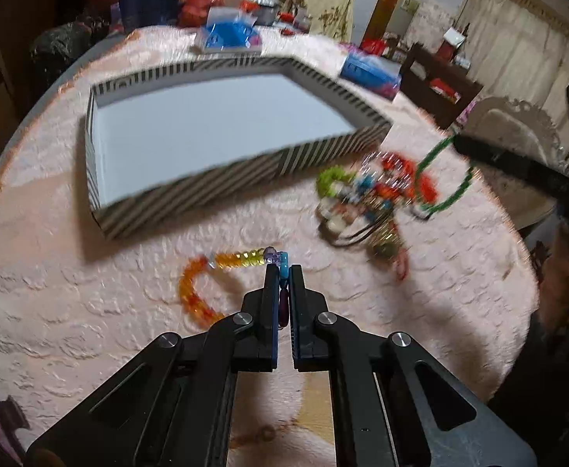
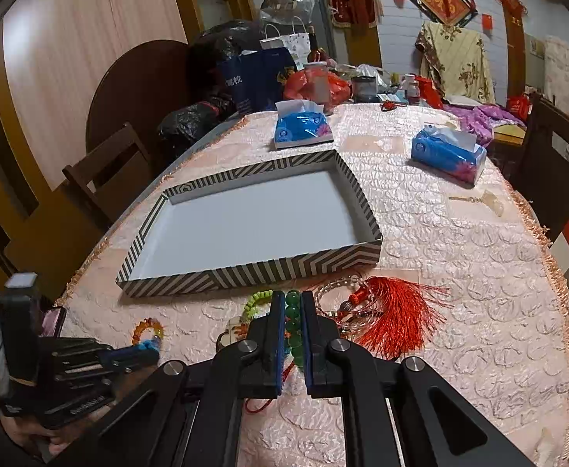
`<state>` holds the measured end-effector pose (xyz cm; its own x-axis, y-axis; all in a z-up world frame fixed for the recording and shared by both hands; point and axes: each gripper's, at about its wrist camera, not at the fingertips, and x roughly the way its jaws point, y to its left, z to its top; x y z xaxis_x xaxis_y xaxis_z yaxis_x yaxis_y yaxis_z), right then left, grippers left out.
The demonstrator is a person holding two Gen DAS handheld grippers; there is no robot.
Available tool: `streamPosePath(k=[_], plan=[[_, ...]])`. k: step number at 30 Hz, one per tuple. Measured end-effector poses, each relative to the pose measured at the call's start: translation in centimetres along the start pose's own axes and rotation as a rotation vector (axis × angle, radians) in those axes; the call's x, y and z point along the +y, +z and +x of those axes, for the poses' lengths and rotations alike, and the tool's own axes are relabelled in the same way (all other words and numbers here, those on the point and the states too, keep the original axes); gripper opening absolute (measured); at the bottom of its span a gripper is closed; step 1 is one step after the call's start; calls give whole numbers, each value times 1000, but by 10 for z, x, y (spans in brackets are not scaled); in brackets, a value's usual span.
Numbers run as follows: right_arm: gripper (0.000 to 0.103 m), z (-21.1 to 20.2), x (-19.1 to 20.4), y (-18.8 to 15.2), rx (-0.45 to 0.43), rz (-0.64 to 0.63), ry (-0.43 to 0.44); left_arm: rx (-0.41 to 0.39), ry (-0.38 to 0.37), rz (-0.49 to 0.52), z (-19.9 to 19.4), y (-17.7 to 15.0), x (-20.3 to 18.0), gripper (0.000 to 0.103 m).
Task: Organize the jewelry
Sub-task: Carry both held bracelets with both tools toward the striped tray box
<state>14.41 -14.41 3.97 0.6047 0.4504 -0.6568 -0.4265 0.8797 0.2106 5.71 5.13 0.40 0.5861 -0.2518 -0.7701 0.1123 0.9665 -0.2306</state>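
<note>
Bench [image 2: 459, 272] under pink cloth, edges cut off by the fisheye. Striped tray [image 2: 245, 272] at 12 o'clock, white inside. Jewelry pile [image 1: 374, 202] at 2 o'clock of the left gripper [image 1: 283, 272], blurred, pieces hard to separate. Red tassel [image 2: 397, 311] at 3 o'clock of the right gripper [image 2: 293, 299]. Left jaws pinched on a multicolor bead bracelet [image 1: 206, 284], part hidden. Right jaws clamped on a green bead string [image 2: 293, 323], lower end hidden.

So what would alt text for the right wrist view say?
A black claw is shut on a green bead strand above a pink tablecloth, just short of an empty striped tray. A red tassel lies to its right.
</note>
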Motion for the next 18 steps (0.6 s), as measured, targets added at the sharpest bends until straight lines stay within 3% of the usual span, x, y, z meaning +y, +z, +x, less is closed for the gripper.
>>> streamPosePath(k=[5,12,18], plan=[[7,-7,4,-2,-1,-7,-3,-39,-9,1,-20,12,-9,3],[7,-22,7,-18,32,7,-13,-53,67,-2,-35,20,-16,3],[7,-30,9,-35,61,7,-19,-59,80,-4,-42,14,-23,3]])
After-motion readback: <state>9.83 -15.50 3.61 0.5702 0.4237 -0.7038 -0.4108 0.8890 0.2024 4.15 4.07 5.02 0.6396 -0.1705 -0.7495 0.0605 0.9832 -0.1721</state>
